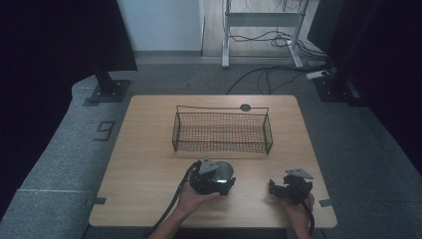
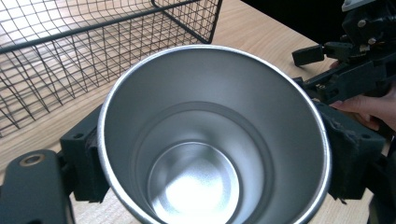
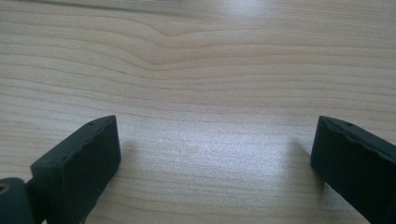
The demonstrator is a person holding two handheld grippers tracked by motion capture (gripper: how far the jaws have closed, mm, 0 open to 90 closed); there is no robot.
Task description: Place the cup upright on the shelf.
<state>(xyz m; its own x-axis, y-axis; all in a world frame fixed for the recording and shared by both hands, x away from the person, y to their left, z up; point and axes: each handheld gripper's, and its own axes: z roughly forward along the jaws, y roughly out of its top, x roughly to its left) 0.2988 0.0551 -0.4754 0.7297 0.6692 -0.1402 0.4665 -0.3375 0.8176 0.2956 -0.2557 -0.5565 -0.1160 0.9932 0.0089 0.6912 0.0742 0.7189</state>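
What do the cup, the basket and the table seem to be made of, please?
Cup: brushed metal, likely steel, with soft grey reflections inside. Basket: thin dark wire mesh, probably coated. Table: pale wood or wood-look laminate, grain lines showing.

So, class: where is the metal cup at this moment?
In the high view, the metal cup sits clamped in the left tool, near the table's front edge, just before the wire basket.
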